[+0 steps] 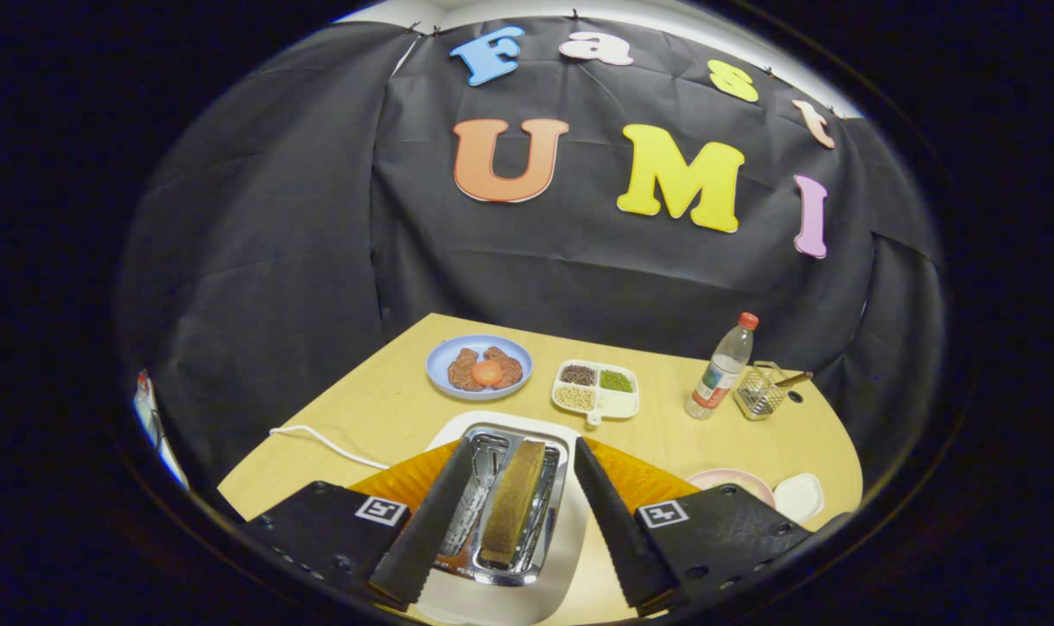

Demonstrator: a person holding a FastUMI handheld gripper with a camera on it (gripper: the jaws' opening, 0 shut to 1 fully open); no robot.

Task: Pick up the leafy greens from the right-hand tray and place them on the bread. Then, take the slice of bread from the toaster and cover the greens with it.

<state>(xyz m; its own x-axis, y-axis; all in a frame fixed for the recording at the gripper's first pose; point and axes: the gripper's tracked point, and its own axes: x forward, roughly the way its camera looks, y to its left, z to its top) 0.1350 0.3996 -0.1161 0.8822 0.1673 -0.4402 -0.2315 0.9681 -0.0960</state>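
Gripper view, claw (520, 556) spread open over toaster (527, 522), bread slice (512, 504) upright in slot, bottle (720, 369) label unreadable.

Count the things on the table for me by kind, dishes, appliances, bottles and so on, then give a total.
Dishes: 4 (blue plate, divided tray, pink plate, small white dish)
Toaster: 1, bread slice in it, between the open gripper fingers
Plastic bottle: 1
Wire basket: 1
Orange mat: 1
Total: 8
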